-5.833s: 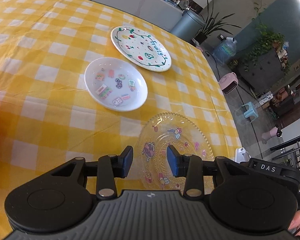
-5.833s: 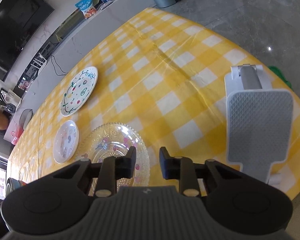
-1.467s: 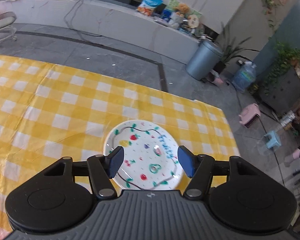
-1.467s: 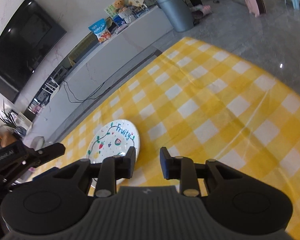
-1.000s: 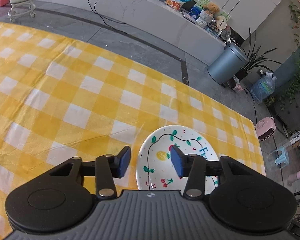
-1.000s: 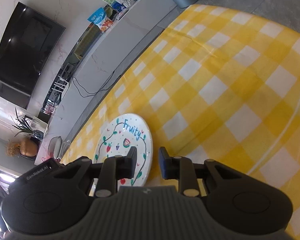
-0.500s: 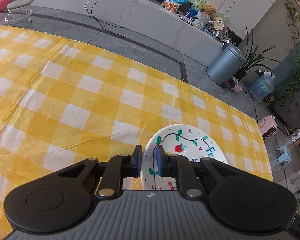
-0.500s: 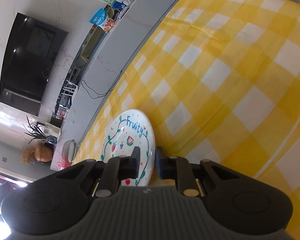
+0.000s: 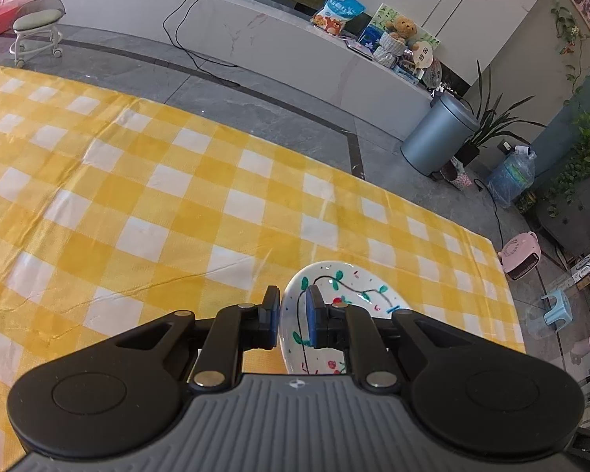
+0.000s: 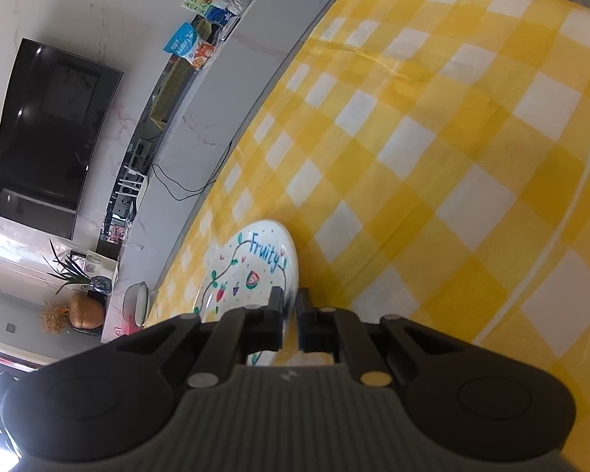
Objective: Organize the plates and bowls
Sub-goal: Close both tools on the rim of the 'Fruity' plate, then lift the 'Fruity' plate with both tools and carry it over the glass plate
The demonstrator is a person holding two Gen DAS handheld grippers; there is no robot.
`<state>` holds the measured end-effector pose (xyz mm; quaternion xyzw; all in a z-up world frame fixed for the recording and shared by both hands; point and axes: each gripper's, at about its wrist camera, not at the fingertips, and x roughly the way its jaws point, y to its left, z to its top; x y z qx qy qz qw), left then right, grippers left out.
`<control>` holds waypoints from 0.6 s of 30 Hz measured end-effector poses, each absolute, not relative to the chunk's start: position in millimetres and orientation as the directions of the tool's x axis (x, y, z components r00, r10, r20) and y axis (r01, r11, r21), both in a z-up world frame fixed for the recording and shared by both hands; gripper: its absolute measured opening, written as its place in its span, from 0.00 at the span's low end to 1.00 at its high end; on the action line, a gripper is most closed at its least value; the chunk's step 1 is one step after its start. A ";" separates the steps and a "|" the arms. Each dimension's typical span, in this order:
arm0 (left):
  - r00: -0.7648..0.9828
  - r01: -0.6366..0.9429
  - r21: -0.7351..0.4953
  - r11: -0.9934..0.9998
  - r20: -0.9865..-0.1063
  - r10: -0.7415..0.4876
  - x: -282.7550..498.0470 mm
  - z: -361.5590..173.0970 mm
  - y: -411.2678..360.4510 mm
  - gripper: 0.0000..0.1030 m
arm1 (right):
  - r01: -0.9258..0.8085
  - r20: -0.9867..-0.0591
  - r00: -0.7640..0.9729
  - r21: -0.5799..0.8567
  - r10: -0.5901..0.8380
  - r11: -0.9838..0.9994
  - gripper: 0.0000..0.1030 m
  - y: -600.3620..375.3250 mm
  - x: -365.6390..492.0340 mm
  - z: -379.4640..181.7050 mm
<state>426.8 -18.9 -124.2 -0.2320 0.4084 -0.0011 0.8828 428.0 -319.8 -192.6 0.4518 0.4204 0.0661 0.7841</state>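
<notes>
A white plate painted with fruit, vines and the word "Fruity" (image 9: pixel 350 295) (image 10: pixel 251 271) is held over the yellow checked tablecloth (image 9: pixel 177 204). My left gripper (image 9: pixel 293 316) is shut on the plate's left rim, its blue pads on either side of the edge. My right gripper (image 10: pixel 289 314) is shut on the plate's opposite rim, next to the "Fruity" lettering. The plate looks tilted and lifted off the cloth. The other plates and bowls are out of view.
The table's far edge (image 9: pixel 334 165) drops to a grey tiled floor. Beyond it stand a grey bin (image 9: pixel 438 133), a long white counter (image 9: pixel 255 47), a rolling stool (image 9: pixel 35 27) and a wall television (image 10: pixel 47 133).
Both grippers have closed on the fruity plate's opposite rims. The plate has tipped and risen a little compared with half a second ago.
</notes>
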 end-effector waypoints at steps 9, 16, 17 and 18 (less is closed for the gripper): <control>0.684 -0.173 -0.413 0.894 -0.704 -0.192 402.6 -107.7 -24.5 0.14 | 0.273 -0.587 0.629 0.780 0.509 0.563 0.05 -326.8 410.0 -184.2; 0.701 -0.163 -0.438 0.884 -0.682 -0.209 369.3 -95.4 -27.1 0.14 | 0.267 -0.591 0.624 0.776 0.511 0.571 0.05 -331.4 381.1 -174.3; 0.703 -0.164 -0.446 0.880 -0.679 -0.213 363.8 -94.2 -26.5 0.14 | 0.268 -0.594 0.621 0.775 0.512 0.573 0.05 -332.1 376.9 -172.8; 0.703 -0.166 -0.451 0.877 -0.678 -0.216 358.3 -93.2 -26.2 0.14 | 0.269 -0.595 0.618 0.775 0.515 0.572 0.05 -333.3 372.0 -171.3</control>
